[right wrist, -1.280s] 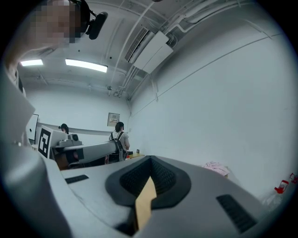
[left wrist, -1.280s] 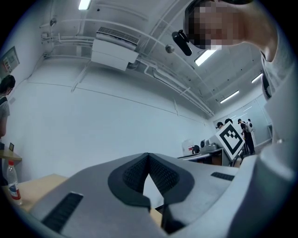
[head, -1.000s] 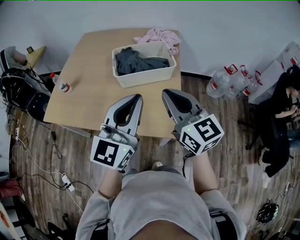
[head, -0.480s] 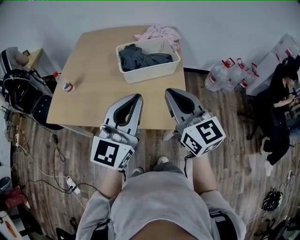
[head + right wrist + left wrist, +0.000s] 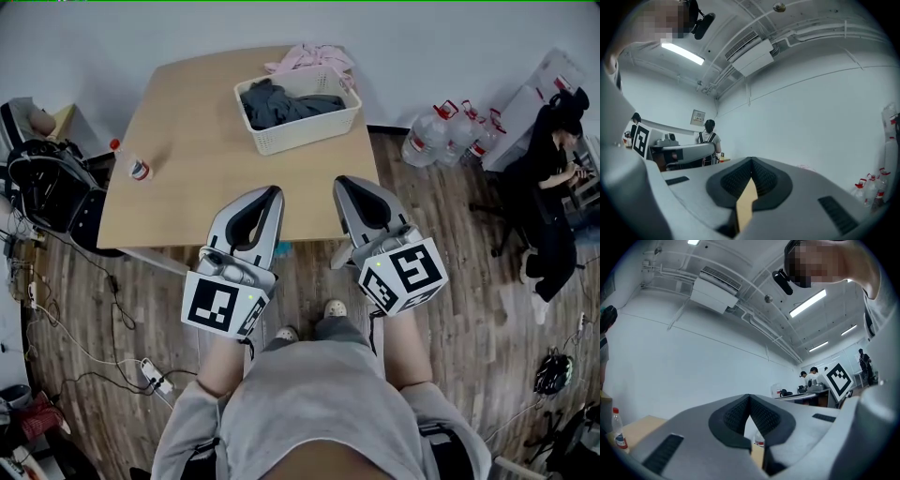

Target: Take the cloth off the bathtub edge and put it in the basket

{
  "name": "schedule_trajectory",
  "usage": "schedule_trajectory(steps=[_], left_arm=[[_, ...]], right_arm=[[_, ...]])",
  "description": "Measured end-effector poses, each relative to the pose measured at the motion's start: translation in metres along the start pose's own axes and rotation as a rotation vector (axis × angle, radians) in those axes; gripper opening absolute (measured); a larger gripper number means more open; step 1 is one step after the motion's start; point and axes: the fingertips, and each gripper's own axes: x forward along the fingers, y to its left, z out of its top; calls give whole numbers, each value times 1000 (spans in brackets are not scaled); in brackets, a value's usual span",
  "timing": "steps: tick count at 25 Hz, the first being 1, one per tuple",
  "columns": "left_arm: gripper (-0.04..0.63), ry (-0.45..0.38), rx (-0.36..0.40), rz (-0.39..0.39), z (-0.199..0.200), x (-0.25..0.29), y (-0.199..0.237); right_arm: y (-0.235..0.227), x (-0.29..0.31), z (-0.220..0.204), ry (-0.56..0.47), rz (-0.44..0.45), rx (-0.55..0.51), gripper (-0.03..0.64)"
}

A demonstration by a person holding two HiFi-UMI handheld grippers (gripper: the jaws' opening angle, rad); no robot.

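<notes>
Nearby, a bottle (image 5: 139, 170) stands left of the basket (image 5: 298, 117).

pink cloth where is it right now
In the head view the pink cloth lies at the far edge of the wooden table, right of centre, just behind the white basket holding a dark grey garment.

Bright, even light from ceiling strip lights (image 5: 808, 302); fisheye bending, black corners; left tool (image 5: 749, 401) looks soft up close.
</notes>
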Motion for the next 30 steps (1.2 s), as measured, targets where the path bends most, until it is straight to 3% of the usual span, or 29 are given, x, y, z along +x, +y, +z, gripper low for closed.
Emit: schedule_trajectory(steps=[14,30], left_arm=[[-3,27,-35,-28,-8,-57,6],[-3,20,-45,-47,-5,-78,1]], right_arm=[[60,-22,-16,8,-70,-2,9],[80,-34,-15,1,-87,-10,9]])
